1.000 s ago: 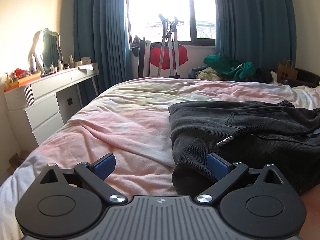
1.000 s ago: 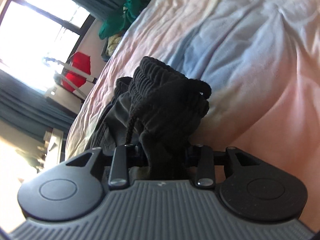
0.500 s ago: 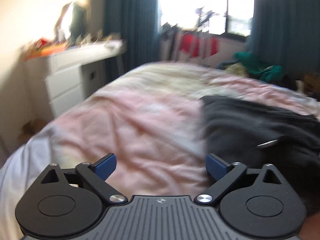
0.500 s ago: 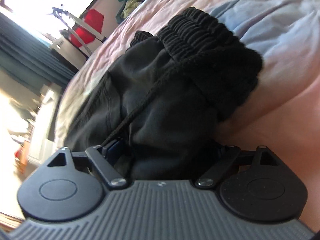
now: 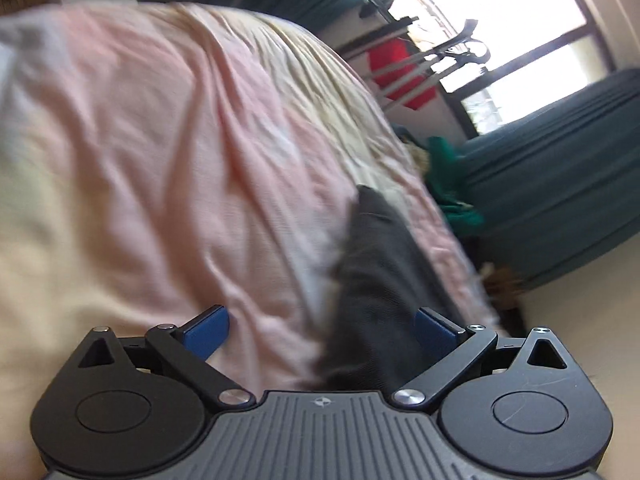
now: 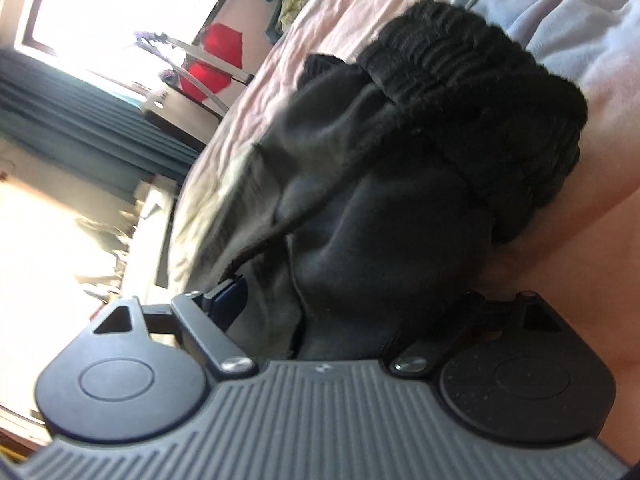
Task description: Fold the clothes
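Dark grey-black pants (image 5: 376,272) lie on the pink bedsheet (image 5: 168,168). My left gripper (image 5: 322,330) is open and tilted sideways, low over the bed. The pants' edge runs between its blue pads (image 5: 206,330), closer to the right one. In the right wrist view the pants (image 6: 380,220) are bunched up, with the ribbed waistband (image 6: 460,92) on top and a drawstring (image 6: 280,232) trailing down. My right gripper (image 6: 352,304) is open wide, and the fabric heaps between its fingers. Its right finger is mostly hidden by the cloth.
A bright window (image 5: 500,12) with teal curtains (image 5: 560,184) lies beyond the bed. A red item on a rack (image 5: 396,68) and a green clothes pile (image 5: 448,176) sit near it. The sheet turns pale blue (image 6: 580,8) at the right.
My right gripper has opened off the bunched waistband it was shut on. My left gripper, open throughout, has rolled sideways and dropped to the pants' edge.
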Demonstrator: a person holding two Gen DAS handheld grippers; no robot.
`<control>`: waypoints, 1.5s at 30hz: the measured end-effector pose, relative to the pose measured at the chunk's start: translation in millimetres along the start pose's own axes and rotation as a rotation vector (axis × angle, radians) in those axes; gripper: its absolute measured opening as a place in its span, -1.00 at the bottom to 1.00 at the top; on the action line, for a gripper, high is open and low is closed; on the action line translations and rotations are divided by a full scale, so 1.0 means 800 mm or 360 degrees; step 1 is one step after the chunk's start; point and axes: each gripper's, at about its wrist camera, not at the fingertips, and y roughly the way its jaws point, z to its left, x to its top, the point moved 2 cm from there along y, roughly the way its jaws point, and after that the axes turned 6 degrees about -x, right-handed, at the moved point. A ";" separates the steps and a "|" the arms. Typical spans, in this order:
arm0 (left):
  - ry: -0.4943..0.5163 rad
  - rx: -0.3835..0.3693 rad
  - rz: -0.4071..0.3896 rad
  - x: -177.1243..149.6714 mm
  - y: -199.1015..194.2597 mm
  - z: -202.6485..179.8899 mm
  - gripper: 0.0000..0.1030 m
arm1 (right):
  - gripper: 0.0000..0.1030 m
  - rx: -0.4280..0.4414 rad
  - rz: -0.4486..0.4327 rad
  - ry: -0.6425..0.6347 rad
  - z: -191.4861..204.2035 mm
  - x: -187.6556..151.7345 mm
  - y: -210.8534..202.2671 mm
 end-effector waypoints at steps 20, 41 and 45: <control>0.0029 -0.0320 0.0507 -0.005 0.103 -0.028 0.80 | 0.59 0.0146 -0.0197 0.0056 0.013 -0.004 -0.024; 0.0153 -0.0266 0.0270 -0.025 -0.007 -0.065 -0.35 | -0.32 0.0130 -0.0390 -0.0127 0.059 -0.015 -0.081; 0.0201 -0.0294 0.0224 -0.027 -0.007 -0.117 -0.36 | -0.32 0.0202 -0.0422 -0.0120 0.065 -0.006 -0.108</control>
